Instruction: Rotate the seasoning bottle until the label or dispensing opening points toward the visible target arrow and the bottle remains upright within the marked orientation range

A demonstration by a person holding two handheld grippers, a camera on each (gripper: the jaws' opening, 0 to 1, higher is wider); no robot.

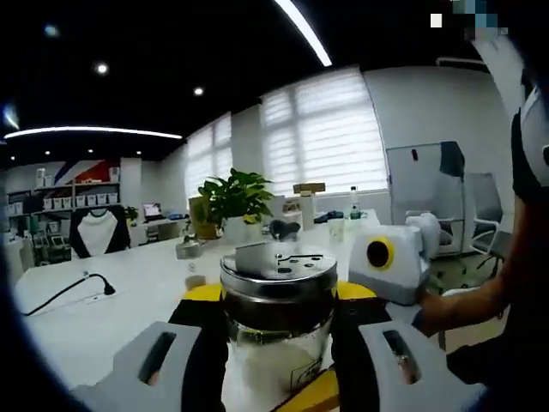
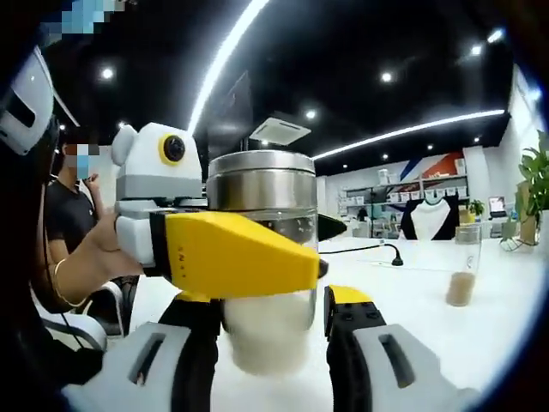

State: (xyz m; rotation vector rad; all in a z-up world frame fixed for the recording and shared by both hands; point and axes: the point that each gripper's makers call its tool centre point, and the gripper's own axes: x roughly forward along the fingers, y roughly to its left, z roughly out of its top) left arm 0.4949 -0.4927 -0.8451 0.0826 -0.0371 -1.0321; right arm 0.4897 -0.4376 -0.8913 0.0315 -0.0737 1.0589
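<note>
Nearest in the left gripper view, the left gripper [image 1: 276,343] has its two black-padded jaws pressed against either side of the clear glass seasoning bottle with a brushed-metal shaker lid [image 1: 278,309], which stands upright between them, pale powder filling its lower half; holding it at the glass body below the lid leaves the perforated top and its raised flap free to be read for direction. In the right gripper view the same bottle [image 2: 264,257] sits just above the right gripper [image 2: 270,343], whose jaws flank its powder-filled base closely, though whether they press on the glass cannot be told from here; the left gripper's yellow finger [image 2: 236,253] crosses in front of the jar, clamped on it, with a person's hand [image 2: 94,249] behind it. Judging from this, both tools share the bottle so that one can steady it upright while the other turns it. No target arrow or marked range can be made out, so how far the turn has come cannot be judged. Beyond, the white tabletop [image 1: 94,318] carries a black cable [image 1: 69,292], and farther off a leafy green potted plant [image 1: 233,199] and a small glass of brown powder [image 2: 463,275].
</note>
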